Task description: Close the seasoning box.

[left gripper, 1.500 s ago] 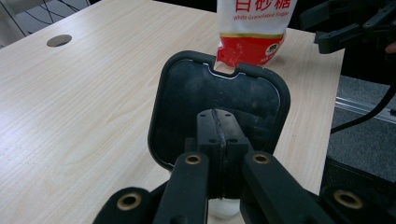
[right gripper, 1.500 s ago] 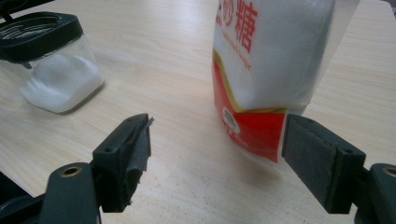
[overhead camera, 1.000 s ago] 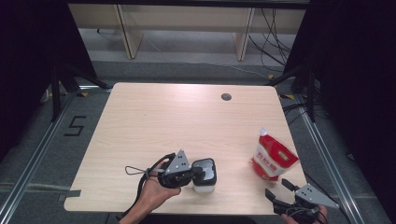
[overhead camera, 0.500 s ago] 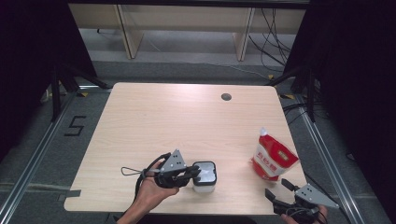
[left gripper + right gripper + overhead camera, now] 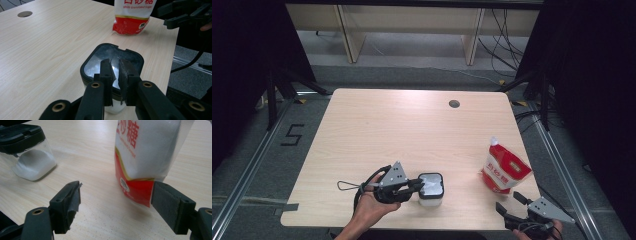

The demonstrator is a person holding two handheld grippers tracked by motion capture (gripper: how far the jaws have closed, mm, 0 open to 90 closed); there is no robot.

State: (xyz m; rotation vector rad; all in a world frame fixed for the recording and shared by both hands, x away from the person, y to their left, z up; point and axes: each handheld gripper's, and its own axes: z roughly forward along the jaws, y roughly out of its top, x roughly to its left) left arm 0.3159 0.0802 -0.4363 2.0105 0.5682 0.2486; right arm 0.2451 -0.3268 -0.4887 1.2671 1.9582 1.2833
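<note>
The bag (image 5: 503,167) is red and white and stands upright near the right edge of the surface (image 5: 402,130). In the left tool view, small white words on its red band say "White Granulated Sugar". Big red Chinese letters sit above that, cut off at the top. In the right tool view, two more big red Chinese letters show on the white part of the bag, and white sugar fills the clear part. A little round picture is low on the red part, too small to read.

The little jar (image 5: 431,189) sits near the front edge of the surface, well apart from the bag. It has clear walls and a black lid with a shiny see-through middle. In the right tool view, a small heap of white powder lies at the bottom of the jar, and most of the jar is empty above it.

The left tool (image 5: 115,75) is held over the jar lid. Its jaws have just been opening a little, and now a thin gap stays between them. They lie just above the lid's near part and grip nothing that can be seen.

The right tool (image 5: 115,205) has its jaws spread wide near the front right corner. The bag's red bottom stands just ahead of them, not between them, and they hold nothing.
</note>
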